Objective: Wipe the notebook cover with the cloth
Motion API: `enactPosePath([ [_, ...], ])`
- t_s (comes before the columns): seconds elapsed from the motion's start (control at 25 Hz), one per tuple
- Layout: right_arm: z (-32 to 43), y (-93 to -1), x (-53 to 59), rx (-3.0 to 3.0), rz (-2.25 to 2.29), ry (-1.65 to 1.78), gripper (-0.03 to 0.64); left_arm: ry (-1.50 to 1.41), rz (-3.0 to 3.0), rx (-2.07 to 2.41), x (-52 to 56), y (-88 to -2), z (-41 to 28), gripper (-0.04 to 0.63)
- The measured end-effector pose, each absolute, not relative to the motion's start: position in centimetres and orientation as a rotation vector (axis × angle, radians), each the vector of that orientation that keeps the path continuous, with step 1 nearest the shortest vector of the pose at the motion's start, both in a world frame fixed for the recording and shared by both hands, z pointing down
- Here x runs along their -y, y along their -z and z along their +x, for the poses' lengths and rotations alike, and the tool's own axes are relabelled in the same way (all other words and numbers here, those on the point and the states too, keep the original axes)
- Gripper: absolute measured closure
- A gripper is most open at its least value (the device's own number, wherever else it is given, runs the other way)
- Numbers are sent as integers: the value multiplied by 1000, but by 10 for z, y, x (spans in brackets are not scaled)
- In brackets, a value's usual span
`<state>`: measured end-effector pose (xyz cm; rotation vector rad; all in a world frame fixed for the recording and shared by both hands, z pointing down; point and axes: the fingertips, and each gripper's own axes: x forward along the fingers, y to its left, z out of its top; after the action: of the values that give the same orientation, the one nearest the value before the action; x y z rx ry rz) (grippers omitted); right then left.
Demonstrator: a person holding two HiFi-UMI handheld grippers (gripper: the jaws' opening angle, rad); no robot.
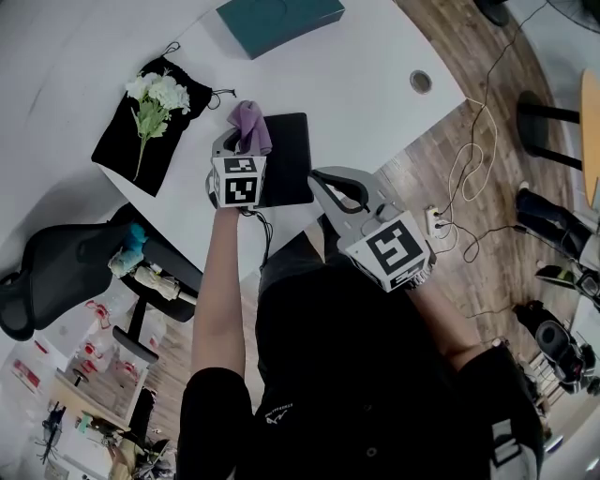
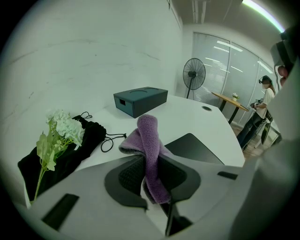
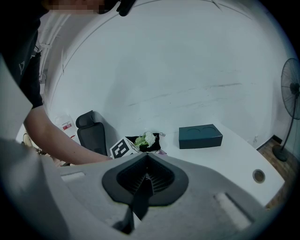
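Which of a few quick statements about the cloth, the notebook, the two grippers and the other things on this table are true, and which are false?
1. The left gripper is shut on the purple cloth. True.
2. The right gripper holds the notebook. False: its fingers are closed on nothing, and the notebook lies flat on the white table.
3. The white flowers lie on the black drawstring bag. True.
4. The teal box sits on top of the notebook. False: it stands apart from it, further along the table.
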<state>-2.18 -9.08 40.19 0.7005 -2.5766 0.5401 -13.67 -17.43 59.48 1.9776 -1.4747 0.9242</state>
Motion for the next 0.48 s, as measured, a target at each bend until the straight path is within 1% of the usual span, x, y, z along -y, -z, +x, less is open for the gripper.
enactPosePath([
  [0.48,-25,-403,87,2593,649,-536,614,-906,1937,1522,169,-594,-149,523],
])
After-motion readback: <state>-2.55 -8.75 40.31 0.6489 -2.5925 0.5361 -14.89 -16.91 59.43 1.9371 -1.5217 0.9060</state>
